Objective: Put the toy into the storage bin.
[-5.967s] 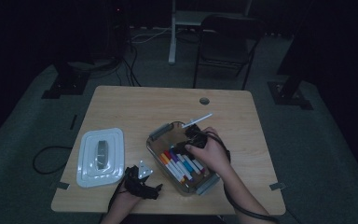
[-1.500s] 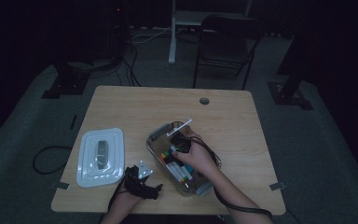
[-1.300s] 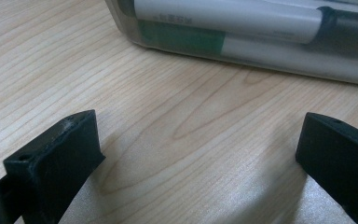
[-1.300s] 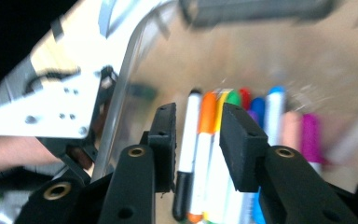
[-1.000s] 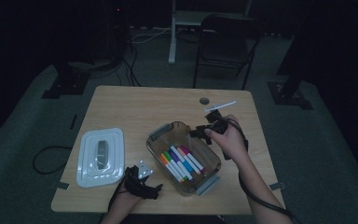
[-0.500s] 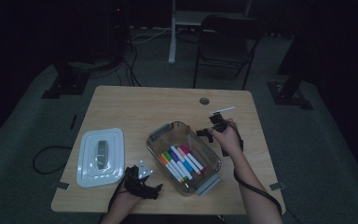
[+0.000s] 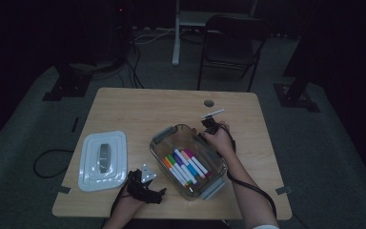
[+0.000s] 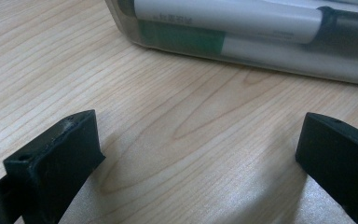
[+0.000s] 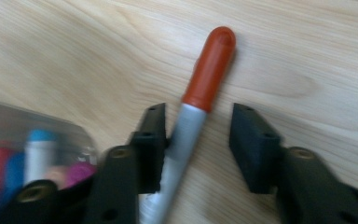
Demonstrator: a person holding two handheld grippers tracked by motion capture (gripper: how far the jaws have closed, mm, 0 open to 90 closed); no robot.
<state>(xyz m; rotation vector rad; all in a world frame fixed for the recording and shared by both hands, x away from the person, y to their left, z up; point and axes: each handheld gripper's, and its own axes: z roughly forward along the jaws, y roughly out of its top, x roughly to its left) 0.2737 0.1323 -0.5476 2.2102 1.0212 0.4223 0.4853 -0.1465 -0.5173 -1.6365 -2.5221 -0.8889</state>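
While emptying the clear plastic container with grey clips (image 7: 158,143), as far as could be judged, had one grey-barrelled marker with an orange-red cap (image 7: 213,113) out of it and brought low over the light wooden table (image 7: 138,107), just beyond the container's far right corner. Kept this marker between the jaws of the right gripper (image 7: 209,125), cap pointing away from the hand. Had just been closing these jaws, yet did not clamp. Left the other coloured markers (image 7: 186,164) lying side by side in the container, and the white lid (image 7: 88,164) apart at the left side of the table.

Probably called next either for closing fully to secure the marker, or for spreading the jaws and lifting away if the marker already lay on the wood. Could not tell from the pictures whether it touched the table.

From the high view, gave the whole layout, but little detail of the grip. From the right gripper view, showed more: marker (image 9: 209,65) leaning on one jaw, with a clear gap to the other, so right gripper (image 9: 199,109) not gripping firmly; also a blurred edge of the container (image 9: 9,116) at one side. From the left gripper view, showed the left gripper (image 8: 200,140) spread wide, nothing between, low over the wood just before the container wall (image 8: 177,46). Seen from above, rested the left gripper (image 7: 145,188) near the container's near left corner.
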